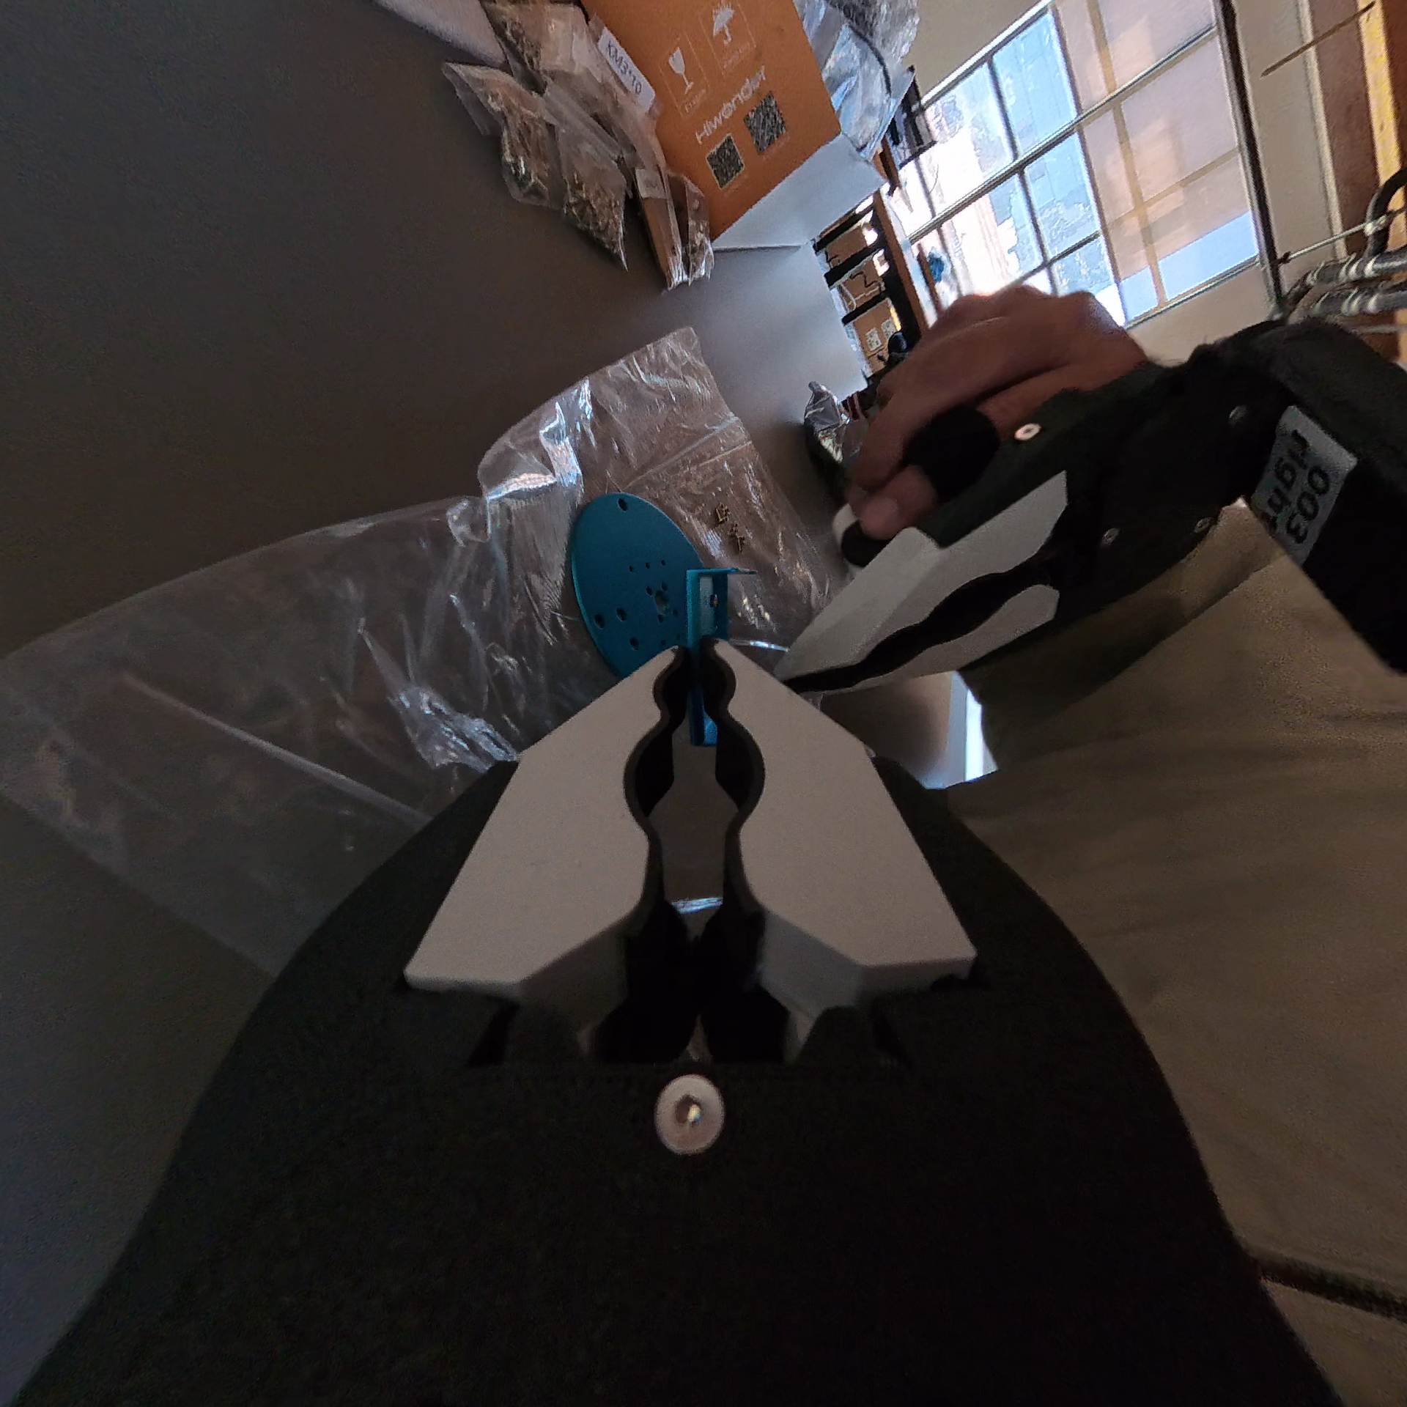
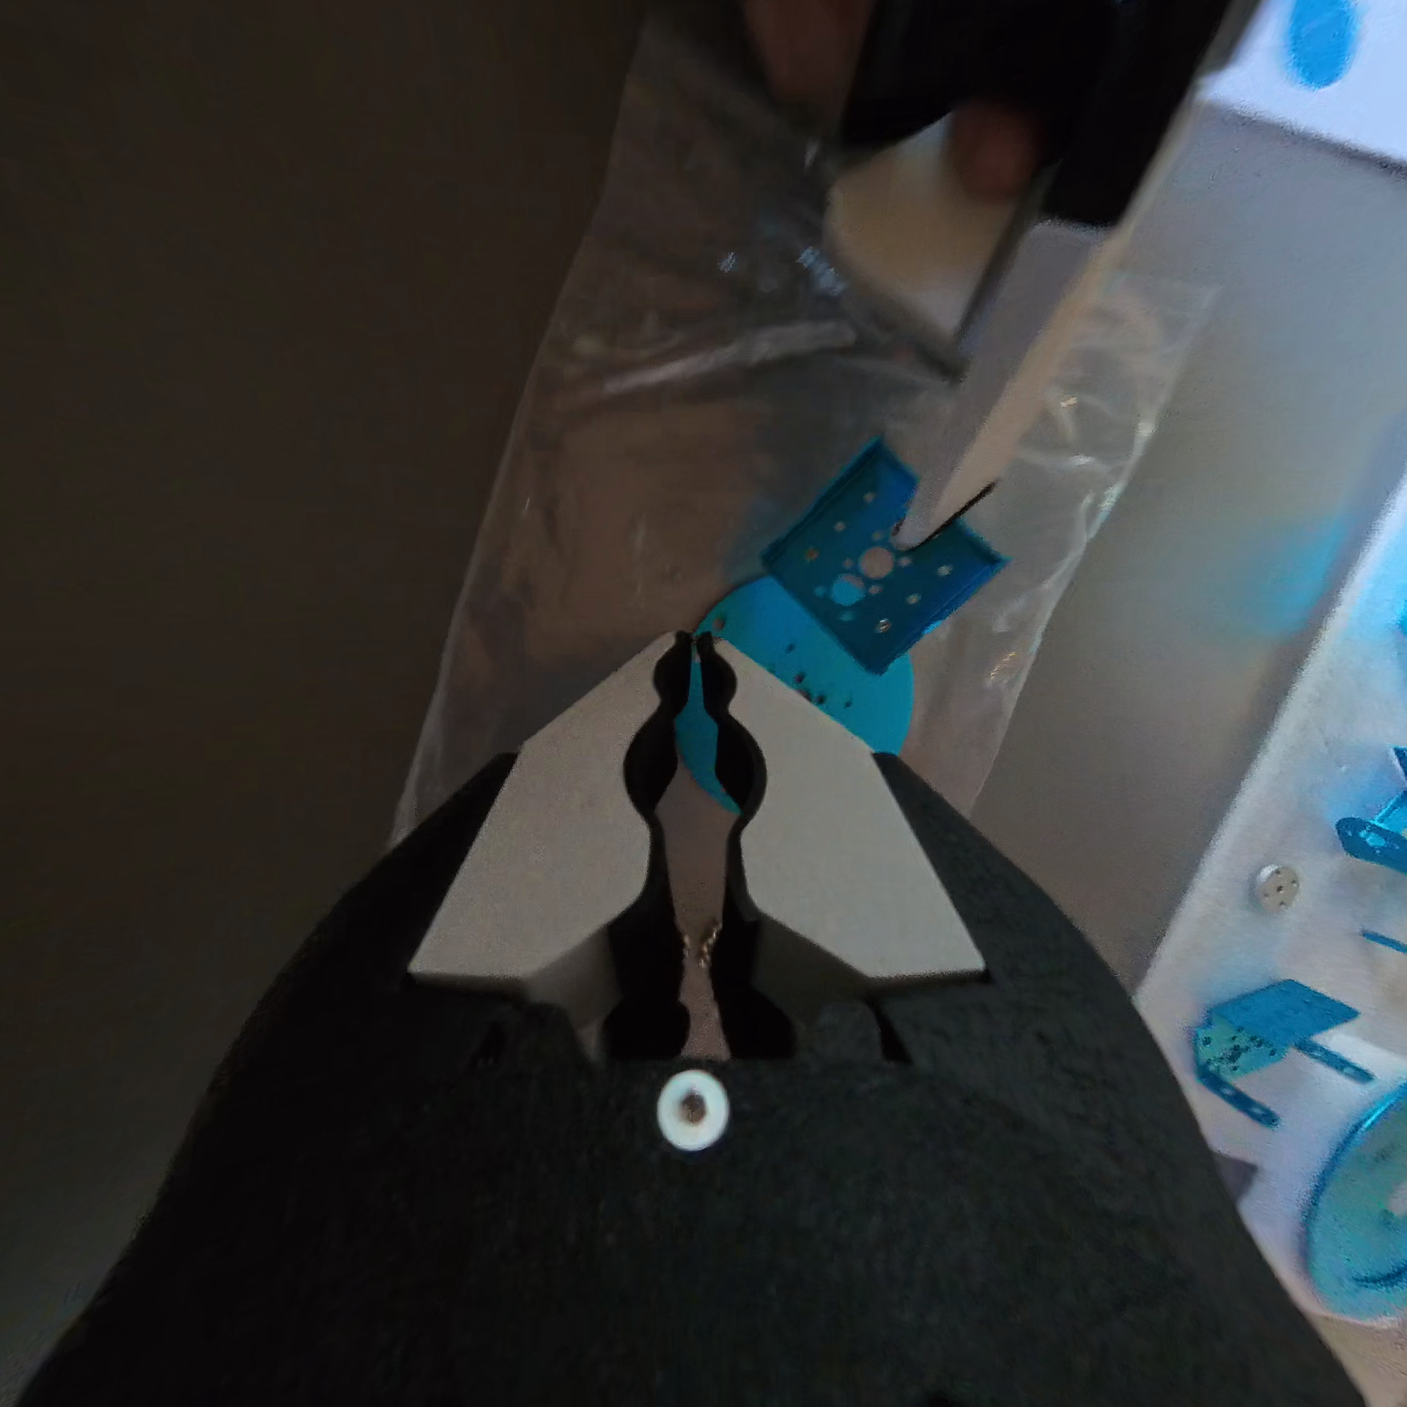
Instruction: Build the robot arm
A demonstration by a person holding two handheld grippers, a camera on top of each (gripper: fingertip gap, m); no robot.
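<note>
left gripper (image 1: 694, 647): fingers nearly closed, clamped on a blue bracket (image 1: 704, 655); the bracket sits edge-on between the tips in the left wrist view, its top sticking out past them.
blue bracket, right view: shows as a U-shaped plate with many holes (image 2: 875, 567), tilted, held above the disc; the left gripper's pale fingertips (image 2: 940, 502) pinch its upper edge.
right gripper (image 2: 697, 643): tips almost together, narrow slit only; something tiny and dark seems to sit at the very tips, too small to tell if it is gripped.
right gripper, left view: comes in from the right (image 1: 792, 670), a hand (image 1: 982, 403) around its body, tips just beside the left gripper's right finger.
blue disc (image 1: 628, 586): round, perforated, lies flat on clear plastic bag (image 1: 381, 609); bracket is over it, right gripper tips at its edge (image 2: 799, 685).
small screws (image 1: 727, 525): few, loose on the bag just beyond the disc.
table (image 1: 228, 266): grey, dark.
orange box (image 1: 731, 99): far end of table, small bags of hardware (image 1: 563, 145) beside it.
other blue parts (image 2: 1279, 1035): brackets on a pale sheet at right of the right view, blurred.
windows (image 1: 1104, 167): background, bright.
</note>
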